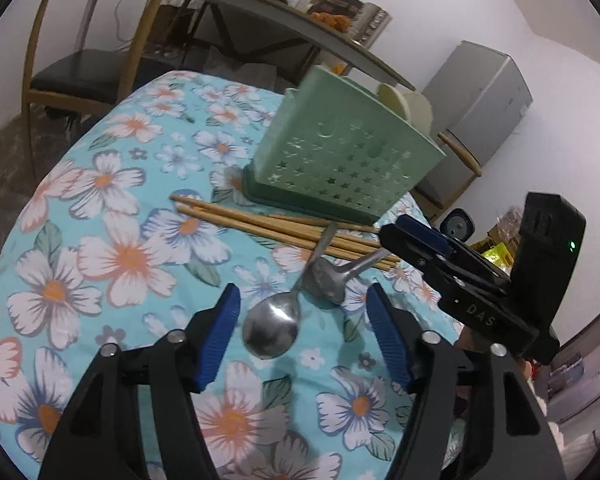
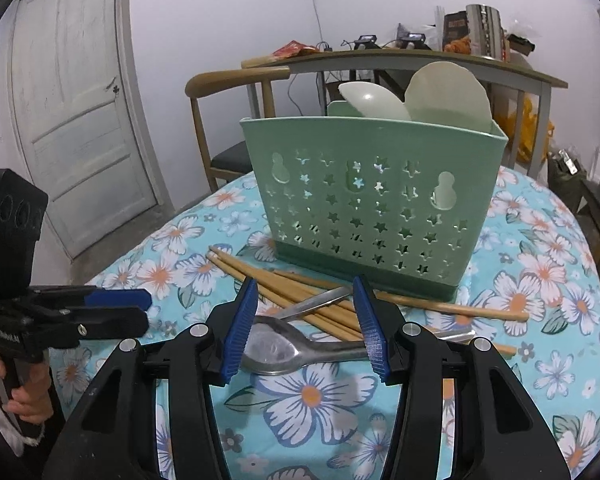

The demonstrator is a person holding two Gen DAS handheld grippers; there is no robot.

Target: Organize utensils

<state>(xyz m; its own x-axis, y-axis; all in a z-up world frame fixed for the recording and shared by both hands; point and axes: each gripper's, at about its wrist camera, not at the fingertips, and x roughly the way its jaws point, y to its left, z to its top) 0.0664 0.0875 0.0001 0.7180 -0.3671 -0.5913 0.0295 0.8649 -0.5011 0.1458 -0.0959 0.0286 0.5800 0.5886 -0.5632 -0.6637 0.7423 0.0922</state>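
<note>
Spoons — two of polished metal — lie on the flowered cloth in front of the green holder, their handles crossing a loose pile of chopsticks. The second spoon lies bowl-down just beside the first, its handle resting on the sticks. Two pale plastic scoops already stand in the holder.

Handling, as judged: the spoons are stiff, moderately heavy for their size, and slick; a bowl offers a curved, sliding surface, so the handle — flat and narrow — is the better place to grip, near its middle where it clears the cloth. The chopsticks are light, rigid and round enough to roll; take them across the bundle, not at the tips. The holder looks light and may tip or slide if a utensil is pushed against its wall.

The left gripper hovers with jaws parted either side of the first spoon's bowl, pads not pressing. The right gripper likewise stands released over a spoon and the sticks, grasping nothing.
</note>
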